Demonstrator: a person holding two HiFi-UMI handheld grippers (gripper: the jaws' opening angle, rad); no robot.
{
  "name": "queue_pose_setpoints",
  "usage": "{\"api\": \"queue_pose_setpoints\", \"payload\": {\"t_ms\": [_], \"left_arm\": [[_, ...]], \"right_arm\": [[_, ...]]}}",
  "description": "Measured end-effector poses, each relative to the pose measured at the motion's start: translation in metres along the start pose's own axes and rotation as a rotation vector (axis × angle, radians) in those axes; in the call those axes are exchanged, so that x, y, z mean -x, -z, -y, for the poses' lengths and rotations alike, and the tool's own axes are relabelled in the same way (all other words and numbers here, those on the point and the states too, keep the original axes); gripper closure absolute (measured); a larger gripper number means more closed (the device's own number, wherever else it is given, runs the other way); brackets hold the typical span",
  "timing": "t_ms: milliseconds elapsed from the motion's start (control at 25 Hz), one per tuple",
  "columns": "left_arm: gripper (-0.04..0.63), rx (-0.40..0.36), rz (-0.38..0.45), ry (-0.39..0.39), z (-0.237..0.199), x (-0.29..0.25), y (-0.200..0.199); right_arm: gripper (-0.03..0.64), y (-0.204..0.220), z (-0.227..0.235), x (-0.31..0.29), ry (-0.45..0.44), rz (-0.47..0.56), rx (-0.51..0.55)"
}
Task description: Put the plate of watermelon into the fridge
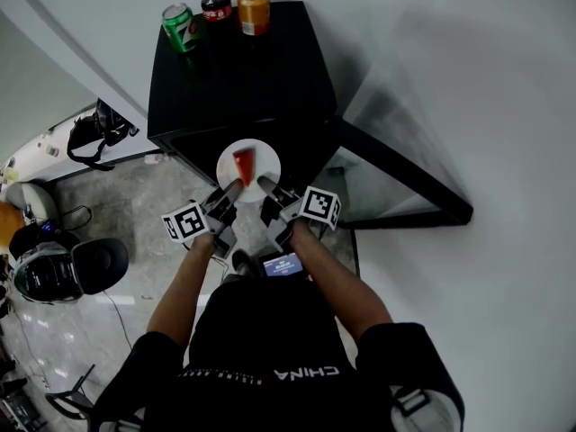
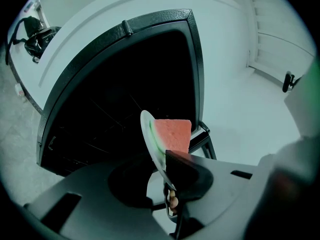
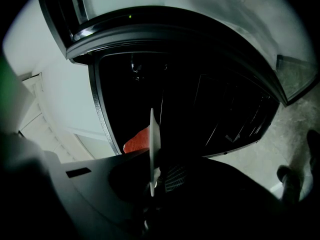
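Note:
A white plate (image 1: 261,171) with a red watermelon wedge (image 1: 244,163) hangs level in front of the open black fridge (image 1: 243,70). My left gripper (image 1: 230,192) is shut on the plate's near-left rim and my right gripper (image 1: 268,187) is shut on its near-right rim. In the left gripper view the plate (image 2: 149,136) is edge-on with the watermelon (image 2: 172,134) on it, pinched in the left gripper (image 2: 167,171). From the right gripper view the plate (image 3: 154,144) is a thin white edge clamped in the right gripper (image 3: 154,176), with the watermelon (image 3: 137,141) behind it. The dark fridge interior (image 3: 200,99) lies just ahead.
The fridge door (image 1: 405,183) stands open to the right. A green can (image 1: 180,27), a cola bottle (image 1: 216,3) and an orange can (image 1: 254,10) stand on the fridge top. A helmet (image 1: 40,273) and a black bag (image 1: 99,129) lie on the floor at left.

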State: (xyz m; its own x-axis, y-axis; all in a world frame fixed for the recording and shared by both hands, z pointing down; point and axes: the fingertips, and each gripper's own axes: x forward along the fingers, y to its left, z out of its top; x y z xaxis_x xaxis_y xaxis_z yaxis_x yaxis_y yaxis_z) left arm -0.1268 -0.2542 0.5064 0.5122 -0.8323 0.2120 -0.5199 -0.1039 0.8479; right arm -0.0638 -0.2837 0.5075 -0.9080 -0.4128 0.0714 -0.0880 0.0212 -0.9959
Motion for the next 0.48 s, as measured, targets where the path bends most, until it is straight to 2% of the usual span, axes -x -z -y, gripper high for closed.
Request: {"api": "queue_pose_setpoints", "payload": {"t_ms": [480], "left_arm": [[0.512, 0.081, -0.034, -0.044, -0.069, -0.027, 0.024]], "right_arm": [[0.589, -0.008, 0.072, -0.019, 0.036, 0.002, -0.018]]}}
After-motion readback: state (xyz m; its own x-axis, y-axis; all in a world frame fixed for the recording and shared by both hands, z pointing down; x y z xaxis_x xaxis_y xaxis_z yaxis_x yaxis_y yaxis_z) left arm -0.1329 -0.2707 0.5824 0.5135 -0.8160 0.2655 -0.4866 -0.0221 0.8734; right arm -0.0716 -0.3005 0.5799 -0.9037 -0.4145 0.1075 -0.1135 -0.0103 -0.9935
